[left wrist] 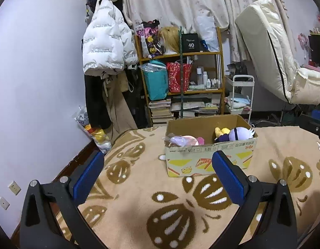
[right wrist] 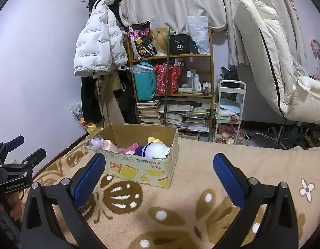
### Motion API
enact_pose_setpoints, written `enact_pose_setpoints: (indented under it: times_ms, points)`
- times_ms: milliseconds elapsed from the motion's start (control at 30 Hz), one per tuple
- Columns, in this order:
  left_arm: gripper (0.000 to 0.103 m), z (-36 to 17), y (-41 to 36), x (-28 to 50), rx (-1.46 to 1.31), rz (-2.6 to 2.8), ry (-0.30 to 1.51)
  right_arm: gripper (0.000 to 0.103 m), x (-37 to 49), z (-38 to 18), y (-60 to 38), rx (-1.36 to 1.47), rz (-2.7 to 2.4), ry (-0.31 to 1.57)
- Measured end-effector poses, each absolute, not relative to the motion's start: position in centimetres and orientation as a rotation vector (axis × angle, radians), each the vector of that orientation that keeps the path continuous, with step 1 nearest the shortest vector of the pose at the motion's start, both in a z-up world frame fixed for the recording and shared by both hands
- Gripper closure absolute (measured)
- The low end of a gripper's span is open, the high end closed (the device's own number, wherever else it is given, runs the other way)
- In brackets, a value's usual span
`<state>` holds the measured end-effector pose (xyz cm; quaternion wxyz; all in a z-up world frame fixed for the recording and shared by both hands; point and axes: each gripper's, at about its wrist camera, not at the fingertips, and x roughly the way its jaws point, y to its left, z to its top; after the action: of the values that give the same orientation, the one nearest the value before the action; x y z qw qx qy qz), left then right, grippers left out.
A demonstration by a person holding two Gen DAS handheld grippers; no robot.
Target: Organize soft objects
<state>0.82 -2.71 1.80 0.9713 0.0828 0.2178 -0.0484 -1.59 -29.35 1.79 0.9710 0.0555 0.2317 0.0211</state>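
An open cardboard box (left wrist: 209, 161) stands on the beige patterned blanket (left wrist: 139, 186). Inside lie a purple and white plush (left wrist: 236, 133), a yellow plush (left wrist: 219, 131) and a pink plush in a clear bag (left wrist: 186, 140). My left gripper (left wrist: 158, 164) is open and empty, held in front of the box. In the right wrist view the box (right wrist: 139, 166) holds the white and purple plush (right wrist: 155, 149) and pink soft things (right wrist: 128, 148). My right gripper (right wrist: 159, 166) is open and empty, to the right of the box. The left gripper (right wrist: 25, 147) shows at the far left.
A wooden shelf (left wrist: 180, 72) full of bags, bottles and books stands behind the bed. A white jacket (left wrist: 106, 41) hangs at the left. A white rolling cart (right wrist: 229, 112) and a cream chair (right wrist: 270, 62) are at the right. A bag of plush toys (left wrist: 97, 132) lies by the wall.
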Motion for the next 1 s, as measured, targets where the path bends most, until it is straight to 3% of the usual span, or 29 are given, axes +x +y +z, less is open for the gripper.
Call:
enact_pose_setpoints:
  times_ms: [1000]
  points:
    - [0.001,1.4,-2.9,0.8,0.187,-0.095,0.439,0.000,-1.4,1.0,-29.4,0.106,0.046,0.479]
